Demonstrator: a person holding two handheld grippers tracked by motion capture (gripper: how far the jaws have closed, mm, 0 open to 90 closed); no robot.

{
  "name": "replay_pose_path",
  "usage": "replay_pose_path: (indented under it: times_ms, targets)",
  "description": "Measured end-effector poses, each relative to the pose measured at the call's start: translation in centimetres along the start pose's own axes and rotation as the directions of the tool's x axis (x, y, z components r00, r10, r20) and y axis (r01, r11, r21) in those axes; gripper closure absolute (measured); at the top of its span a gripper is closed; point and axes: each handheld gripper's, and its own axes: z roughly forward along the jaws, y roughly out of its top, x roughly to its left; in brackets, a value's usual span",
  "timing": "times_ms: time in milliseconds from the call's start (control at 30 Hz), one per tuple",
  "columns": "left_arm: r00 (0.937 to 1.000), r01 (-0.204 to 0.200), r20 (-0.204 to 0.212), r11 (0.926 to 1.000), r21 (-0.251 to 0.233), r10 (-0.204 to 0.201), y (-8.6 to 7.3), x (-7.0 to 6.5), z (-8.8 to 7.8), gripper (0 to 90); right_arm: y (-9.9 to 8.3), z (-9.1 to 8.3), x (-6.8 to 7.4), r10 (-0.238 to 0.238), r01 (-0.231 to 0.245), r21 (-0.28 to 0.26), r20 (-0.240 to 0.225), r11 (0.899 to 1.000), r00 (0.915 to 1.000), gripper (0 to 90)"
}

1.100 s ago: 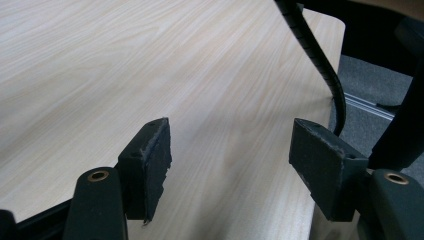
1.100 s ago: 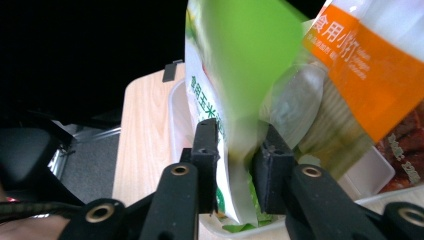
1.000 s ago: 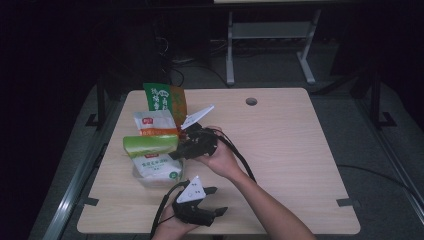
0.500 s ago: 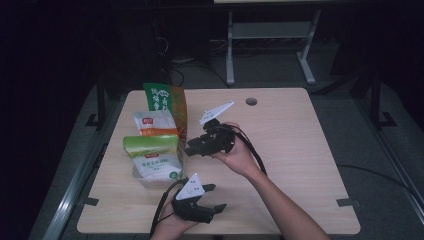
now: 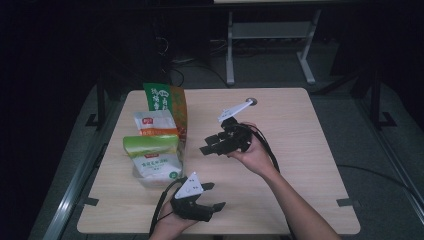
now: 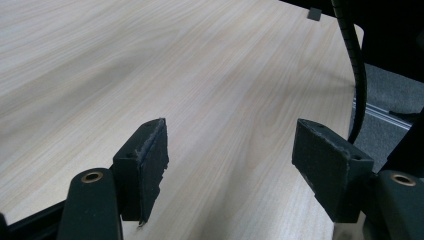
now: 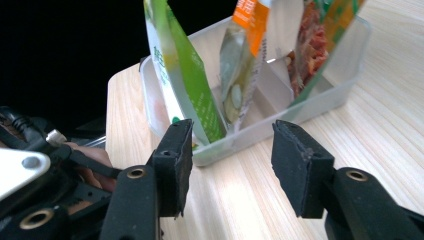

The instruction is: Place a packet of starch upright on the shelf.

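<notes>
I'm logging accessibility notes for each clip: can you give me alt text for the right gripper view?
The right tool, its two black jaws open with nothing between them, points at a clear plastic bin on a light wooden table. Three snack packets stand upright in the bin: a green one, an orange-and-white one and a red-and-orange one.

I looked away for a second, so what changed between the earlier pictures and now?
The right gripper drew back from the packets toward the table's middle, its jaws just opening, nothing between them. The left gripper stayed open near the table's near edge, and the packets stayed standing in the clear tray.
</notes>
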Motion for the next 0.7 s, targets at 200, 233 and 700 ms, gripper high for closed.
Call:
replay_pose_path:
  times_ms: [200,233,700]
  targets:
    - [1.0,0.002,-0.001,1.0,-0.002,-0.002,0.0,0.0,0.0,29.9,-0.9,-1.2,-0.6,0.028,-0.028,-0.009,0.016,1.0,0.9995,45.6]
    - [1.0,0.003,-0.001,1.0,-0.002,-0.003,0.0,0.0,-0.1,29.9,-1.1,-1.4,-0.7,0.04,-0.04,-0.006,0.019,0.999,0.999,44.7]
    - [1.0,0.001,-0.003,1.0,0.0,-0.001,0.0,0.0,0.0,29.8,-2.9,-4.1,-1.8,0.085,-0.084,-0.029,0.042,0.996,0.9955,39.3]
